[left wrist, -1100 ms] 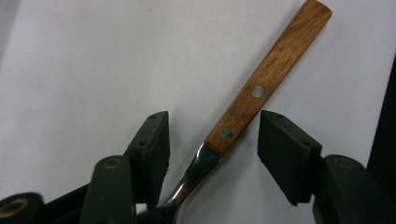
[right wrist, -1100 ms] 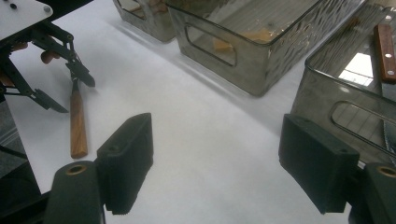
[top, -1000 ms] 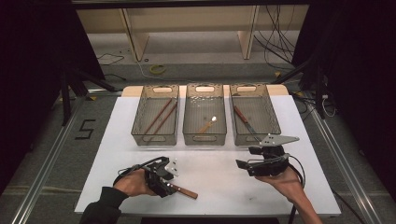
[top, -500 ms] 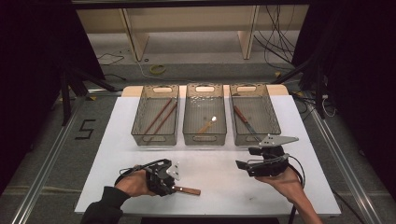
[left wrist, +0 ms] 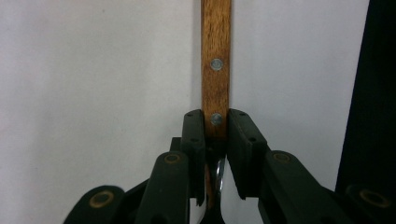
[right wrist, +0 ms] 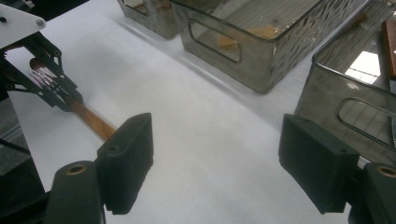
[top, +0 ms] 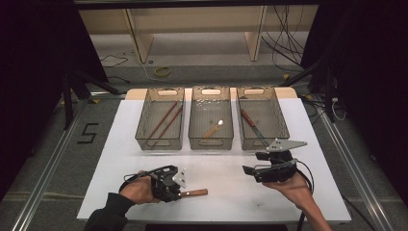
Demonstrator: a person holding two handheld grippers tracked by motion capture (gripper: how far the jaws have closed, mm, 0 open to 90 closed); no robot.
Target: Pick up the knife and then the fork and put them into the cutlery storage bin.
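Wooden handle (left wrist: 215, 70) rivets, left hand-held gripper (left wrist: 215, 133) clamped

At my twelve o'clock, three mesh bins (top: 210, 139) sit side by side on the white table (top: 120, 144), each holding wooden-handled utensils (top: 163, 120).

Three bins (top: 210, 118) stand side by side at the table's (top: 120, 159) far edge, mid-frame; a fork (top: 192, 193) lies lower left, before them, the right gripper (top: 255, 170) lower right.
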